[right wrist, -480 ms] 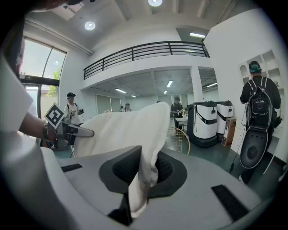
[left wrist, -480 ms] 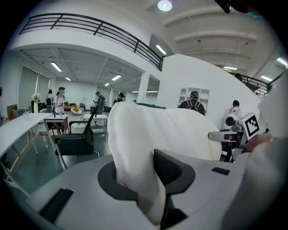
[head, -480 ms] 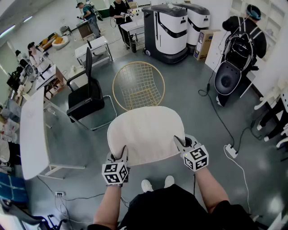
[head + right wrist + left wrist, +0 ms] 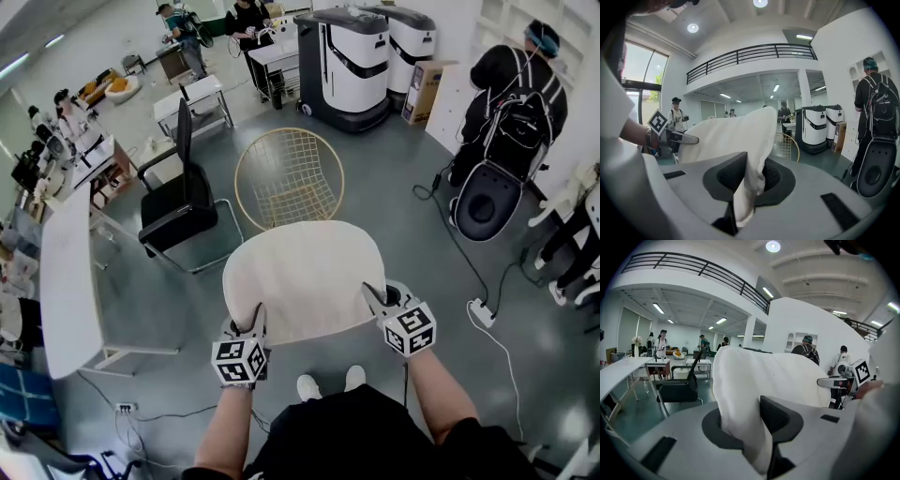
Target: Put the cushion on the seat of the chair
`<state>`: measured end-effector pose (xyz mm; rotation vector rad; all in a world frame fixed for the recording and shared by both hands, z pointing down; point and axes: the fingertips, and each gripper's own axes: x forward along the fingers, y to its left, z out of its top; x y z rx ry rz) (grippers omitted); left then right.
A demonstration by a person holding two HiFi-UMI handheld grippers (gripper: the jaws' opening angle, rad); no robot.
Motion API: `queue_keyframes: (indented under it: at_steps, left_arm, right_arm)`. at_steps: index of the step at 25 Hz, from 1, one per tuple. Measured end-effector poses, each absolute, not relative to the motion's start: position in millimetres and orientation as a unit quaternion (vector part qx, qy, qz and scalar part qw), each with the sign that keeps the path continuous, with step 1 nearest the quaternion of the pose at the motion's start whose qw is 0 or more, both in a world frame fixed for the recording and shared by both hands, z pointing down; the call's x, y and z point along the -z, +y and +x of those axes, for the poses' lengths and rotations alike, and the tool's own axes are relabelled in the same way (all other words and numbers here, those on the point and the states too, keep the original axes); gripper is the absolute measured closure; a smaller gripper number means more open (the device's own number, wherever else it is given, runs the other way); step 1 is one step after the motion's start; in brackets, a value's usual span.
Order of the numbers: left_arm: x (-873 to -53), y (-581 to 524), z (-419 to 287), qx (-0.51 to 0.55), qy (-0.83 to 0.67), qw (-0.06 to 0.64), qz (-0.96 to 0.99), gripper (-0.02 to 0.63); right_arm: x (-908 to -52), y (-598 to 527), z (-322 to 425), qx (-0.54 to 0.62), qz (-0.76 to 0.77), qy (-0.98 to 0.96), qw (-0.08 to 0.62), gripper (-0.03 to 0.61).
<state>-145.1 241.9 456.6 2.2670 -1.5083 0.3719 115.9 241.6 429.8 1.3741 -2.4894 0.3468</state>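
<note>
Cream cushion (image 4: 305,277) held flat in the air, just short of the gold wire chair (image 4: 286,178).
The left gripper (image 4: 255,321) and right gripper (image 4: 375,300) each have jaws clamped on 1 near corner, keeping it spread, likely for lowering onto the seat beyond.

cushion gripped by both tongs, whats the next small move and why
Probably carry the cushion forward and start lowering it toward the gold wire chair. The left tongs and right tongs each clamp its near edge, so it looks ready to travel, and the chair's seat lies bare just beyond the cushion's far edge.
</note>
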Motion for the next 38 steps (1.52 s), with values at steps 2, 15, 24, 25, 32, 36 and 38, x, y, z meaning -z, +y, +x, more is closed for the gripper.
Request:
queue_keyframes:
  at_steps: [2,15,24,25,32,36,38]
  left_arm:
    - [-457,242,-150,-0.132,-0.537,0.196,0.810,0.494]
    - [-462,223,-196,-0.132,-0.524,0.198,0.818,0.494]
    - [-467,200,-236,-0.127,-0.520,0.200,0.821,0.495]
    - [-467,197,-238,-0.126,-0.520,0.201,0.820,0.495]
    - [-476,177,-242,-0.125,-0.524,0.207,0.817,0.495]
    - [-476,161,-235,-0.122,-0.528,0.207,0.815,0.495]
    - [-478,152,-230,-0.122,-0.531,0.206,0.813,0.495]
  right_arm:
    - [-429,242,111,-0.119,0.477,-0.860,0.139,0.520]
    - [-431,229,64,-0.120,0.490,-0.852,0.144,0.522]
    - [-434,210,24,-0.121,0.497,-0.848,0.141,0.522]
    - [-434,207,22,-0.122,0.497,-0.847,0.142,0.522]
    - [-441,183,18,-0.125,0.492,-0.849,0.146,0.522]
    - [-442,163,26,-0.123,0.488,-0.852,0.145,0.522]
    - [-445,152,32,-0.124,0.485,-0.854,0.143,0.522]
